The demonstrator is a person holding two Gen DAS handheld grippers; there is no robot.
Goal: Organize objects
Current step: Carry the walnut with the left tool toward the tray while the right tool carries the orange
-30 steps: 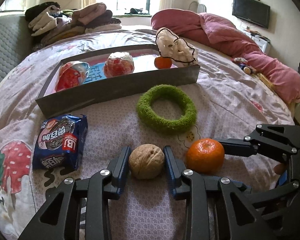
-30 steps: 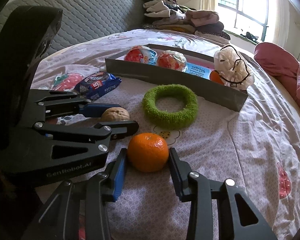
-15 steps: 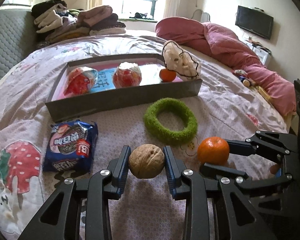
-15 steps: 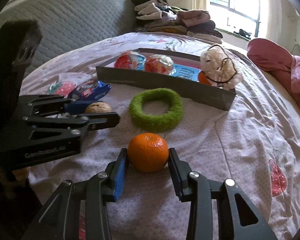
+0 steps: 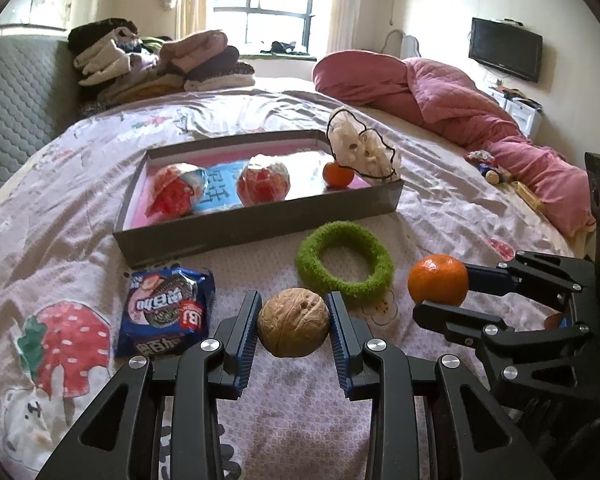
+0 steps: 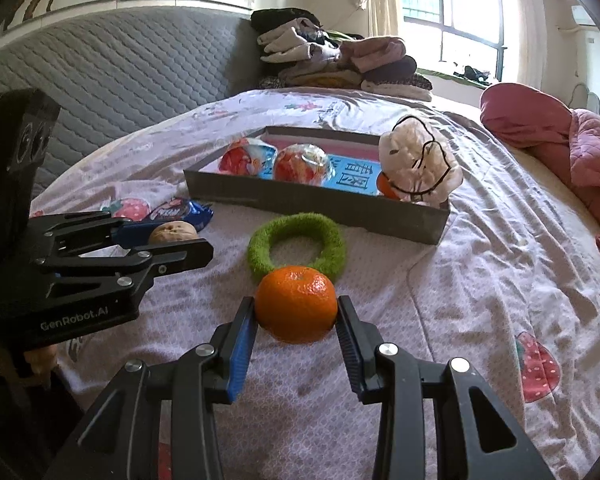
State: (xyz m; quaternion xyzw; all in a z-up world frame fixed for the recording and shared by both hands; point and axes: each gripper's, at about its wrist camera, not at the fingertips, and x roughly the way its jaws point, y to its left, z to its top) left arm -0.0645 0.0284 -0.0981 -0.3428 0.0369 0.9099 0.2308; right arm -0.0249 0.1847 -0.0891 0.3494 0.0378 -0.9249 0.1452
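My left gripper [image 5: 293, 328] is shut on a brown walnut [image 5: 293, 327] and holds it above the bedsheet. My right gripper [image 6: 296, 312] is shut on an orange mandarin [image 6: 296, 309], also lifted; the mandarin shows at the right of the left wrist view [image 5: 438, 285]. A grey box [image 5: 236, 227] ahead holds two red wrapped snacks [image 5: 262, 179], a small mandarin [image 5: 339, 174] and a white crumpled bag [image 5: 360, 150]. A green fuzzy ring [image 5: 345, 257] and a blue cookie packet [image 5: 166, 312] lie on the sheet in front of the box.
The bed carries a pink quilt [image 5: 460, 108] at the right and a pile of folded clothes [image 5: 160, 60] at the back. A grey padded headboard [image 6: 120, 72] stands at the left. Small toys [image 5: 488, 166] lie near the quilt.
Both grippers have risen off the sheet with the walnut and the mandarin held, and the views have tilted up towards the box.
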